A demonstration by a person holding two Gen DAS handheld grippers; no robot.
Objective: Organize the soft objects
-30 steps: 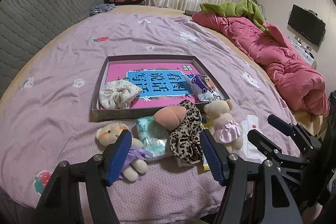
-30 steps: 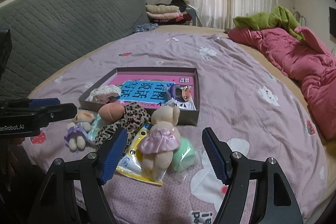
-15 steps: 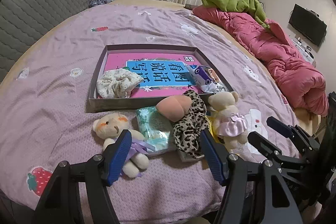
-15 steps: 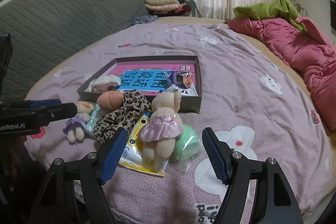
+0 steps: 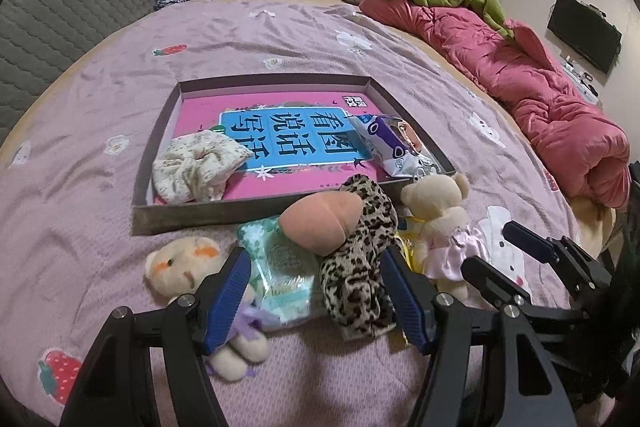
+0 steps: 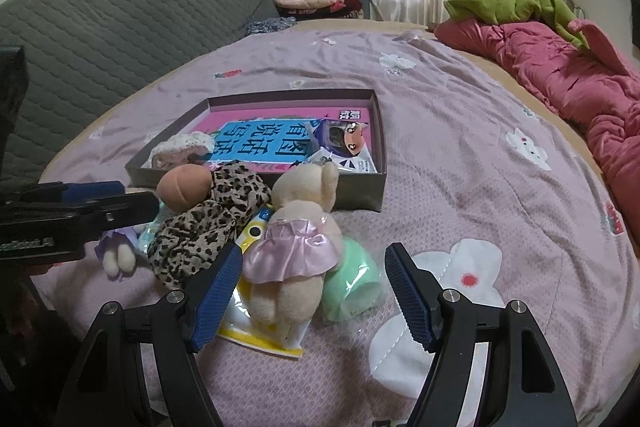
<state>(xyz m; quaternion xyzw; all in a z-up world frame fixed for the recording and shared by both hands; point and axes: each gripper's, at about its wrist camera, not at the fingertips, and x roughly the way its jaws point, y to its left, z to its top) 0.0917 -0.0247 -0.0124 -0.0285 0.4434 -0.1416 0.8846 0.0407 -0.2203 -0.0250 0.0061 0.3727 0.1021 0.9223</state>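
Both the left gripper [image 5: 316,295] and right gripper [image 6: 312,293] are hanging wide open and empty over toys heaped just before the box [image 5: 208,215], risking catching the leopard scrunchie [image 5: 356,259] alongside the bear [image 6: 296,239].

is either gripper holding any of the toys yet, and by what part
Nothing is held. The left gripper is open above the tissue pack and leopard scrunchie; the right gripper is open around the pink-skirted bear, pads not touching.

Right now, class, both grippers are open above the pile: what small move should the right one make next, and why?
Probably lower the right gripper around the pink-skirted bear and close: its open fingers already flank the bear, which lies outside the box.
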